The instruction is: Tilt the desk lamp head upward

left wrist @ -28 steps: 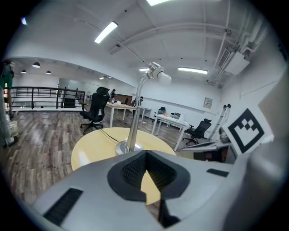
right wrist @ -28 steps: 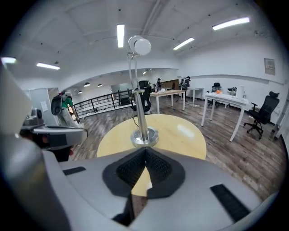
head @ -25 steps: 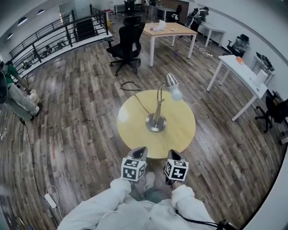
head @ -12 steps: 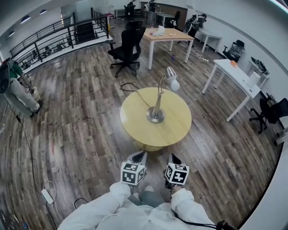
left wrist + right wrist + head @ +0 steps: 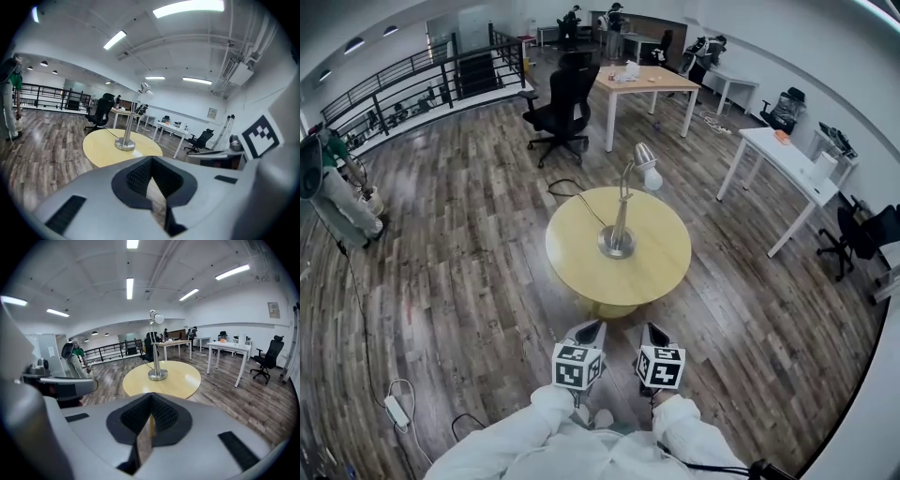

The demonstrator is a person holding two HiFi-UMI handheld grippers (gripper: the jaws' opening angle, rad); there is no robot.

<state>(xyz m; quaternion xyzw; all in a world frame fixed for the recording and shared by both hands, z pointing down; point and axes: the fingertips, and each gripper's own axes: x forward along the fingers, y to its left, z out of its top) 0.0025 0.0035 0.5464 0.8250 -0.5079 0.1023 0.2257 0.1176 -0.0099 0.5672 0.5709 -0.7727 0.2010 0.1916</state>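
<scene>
The desk lamp (image 5: 619, 234) stands upright near the middle of a round yellow tabletop (image 5: 572, 272). Its silver disc base sits flat on the wood and its thin stem rises to a metal head (image 5: 644, 157) that hangs over toward 1 o'clock, with the white bulb (image 5: 652, 178) facing down. A black cord (image 5: 581, 202) leaves the base toward 10 o'clock and drops off the tabletop edge to the plank floor (image 5: 459, 281).

Both tools hover over the floor at 6 o'clock from the tabletop, well apart from it and from the lamp. The left tool (image 5: 592, 326) has its 2 jaws pressed together at the tips with nothing between them. The right tool (image 5: 654, 330), just beside it, also has its jaws closed together and empty. Each points toward the lamp.

Beyond the tabletop, at 11 o'clock, is a black office chair (image 5: 558, 105); at 12 o'clock, a wooden desk (image 5: 649, 81); at 2 o'clock, a white desk (image 5: 787, 155).
</scene>
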